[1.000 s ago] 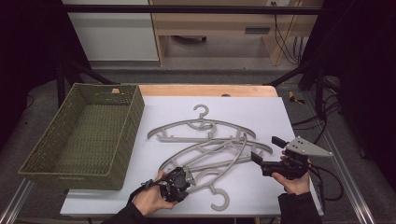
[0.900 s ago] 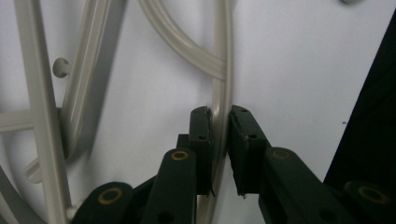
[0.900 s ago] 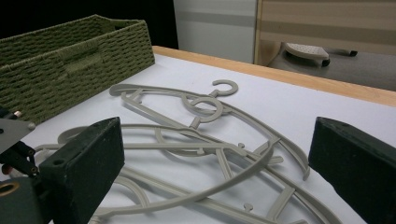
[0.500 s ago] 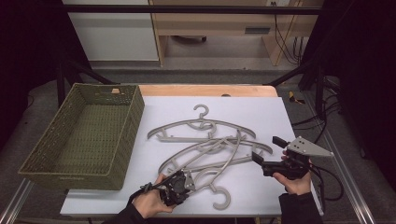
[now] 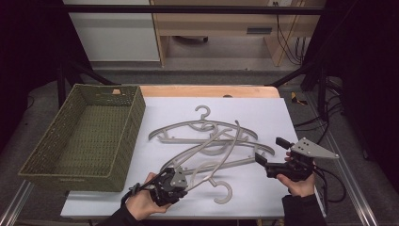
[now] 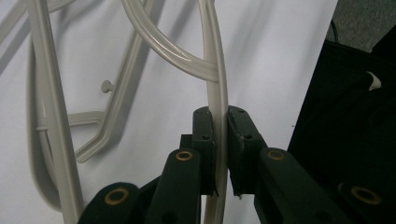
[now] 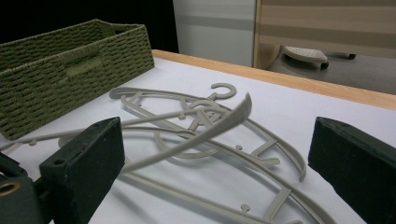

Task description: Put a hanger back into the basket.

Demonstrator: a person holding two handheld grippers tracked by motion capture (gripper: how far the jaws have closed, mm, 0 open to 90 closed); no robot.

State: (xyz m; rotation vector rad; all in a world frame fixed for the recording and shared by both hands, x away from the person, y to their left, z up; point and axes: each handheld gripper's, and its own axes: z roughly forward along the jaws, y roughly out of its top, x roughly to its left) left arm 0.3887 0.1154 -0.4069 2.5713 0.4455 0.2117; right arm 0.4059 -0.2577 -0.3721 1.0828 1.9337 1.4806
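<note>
- White worktop (image 5: 263, 113) carries tangled hangers, basket (image 5: 84, 136) alongside.
- Left tool (image 6: 220, 140) clenched on hanger (image 6: 215, 88) arm, likely to pull it free.
- Right tool (image 7: 215, 154) released, waiting.

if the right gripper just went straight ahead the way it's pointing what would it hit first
Most likely the raised arm of the tilted hanger, which crosses between the open jaws of the right gripper. Past it lie the other hangers and the green basket. Depth is hard to judge.

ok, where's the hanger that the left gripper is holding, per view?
High view: hanger low centre, slanting up-right from the left gripper.
Left gripper view: centre, its bar clamped between the jaws.
Right gripper view: centre, its raised arm above the pile.
Shared landmark: white table cover.
</note>
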